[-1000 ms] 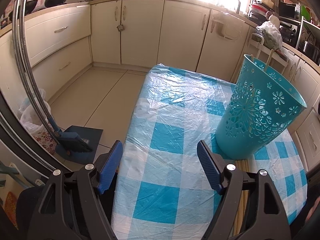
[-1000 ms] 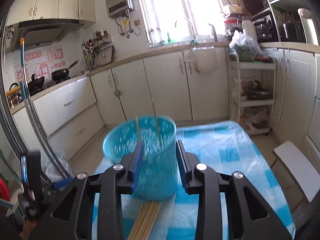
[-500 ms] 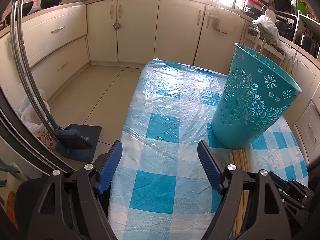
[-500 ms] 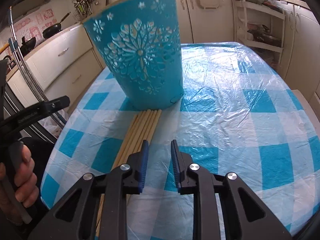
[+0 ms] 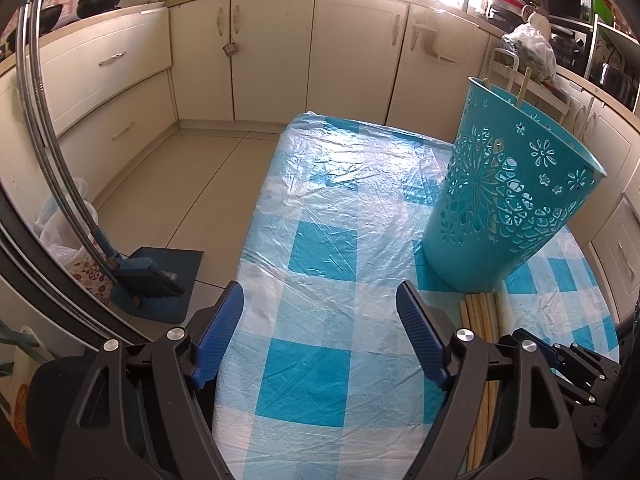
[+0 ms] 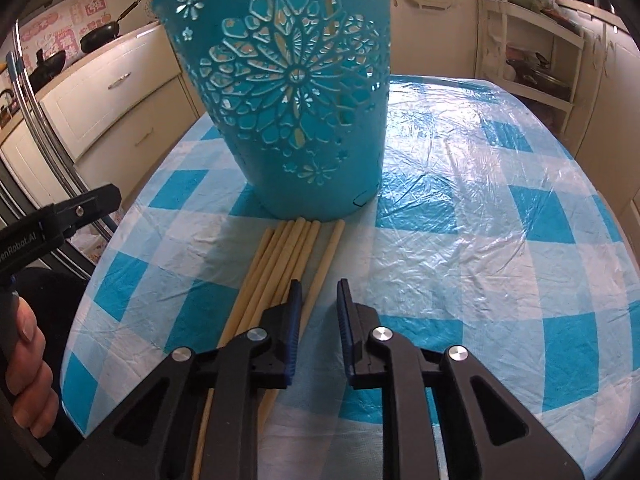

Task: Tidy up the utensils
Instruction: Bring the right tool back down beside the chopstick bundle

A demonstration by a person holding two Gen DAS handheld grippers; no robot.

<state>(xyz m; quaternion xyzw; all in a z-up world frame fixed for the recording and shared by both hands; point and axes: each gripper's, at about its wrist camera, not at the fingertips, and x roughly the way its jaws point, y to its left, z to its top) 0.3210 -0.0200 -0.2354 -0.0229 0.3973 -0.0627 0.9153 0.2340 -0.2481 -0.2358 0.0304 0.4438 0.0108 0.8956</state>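
Right gripper low over the table, narrowly parted and empty, straddling the lone chopstick beside the bundle of chopsticks. Left gripper wide open, holding nothing. Barely started, apparently: two sticks standing in the teal basket, most still lying at its base.

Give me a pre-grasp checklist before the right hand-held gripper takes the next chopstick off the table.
1. Right hand-held gripper empty, jaws apart: ok.
2. Separated chopstick between the jaws: not ok, it runs by the left finger.
3. Chopstick bundle clear of that stick: ok near the basket, cannot tell under the finger.
4. Basket upright: ok.
5. Left hand-held gripper open, clear of the sticks: ok.
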